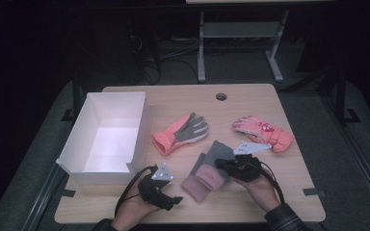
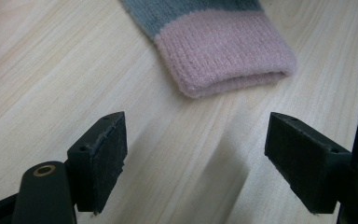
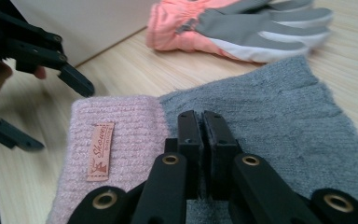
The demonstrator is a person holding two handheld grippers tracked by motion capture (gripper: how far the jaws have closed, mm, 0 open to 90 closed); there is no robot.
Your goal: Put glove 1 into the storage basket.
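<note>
Two knit gloves point(image 1: 207, 169), grey with pink cuffs, lie stacked at the near middle of the desk point(image 1: 289, 192); one cuff bears a small sewn label. Just left of them the left tool point(image 1: 173, 200) hovers, its jaws spread wide with nothing between. Over them the right tool point(image 1: 220, 164) has its jaws pressed together; whether any knit is pinched there is hard to tell. Beyond them lie two pink ski gloves point(image 1: 180, 133), well apart. Far left stands one white box point(image 1: 107, 137).

Knit gloves, grey with pink cuff point(image 1: 207, 168): two, stacked. Pink ski gloves: two point(image 1: 180, 134) point(image 1: 264, 132). White box point(image 1: 107, 139): one. Grippers: two point(image 1: 177, 199) point(image 1: 220, 164).
</note>
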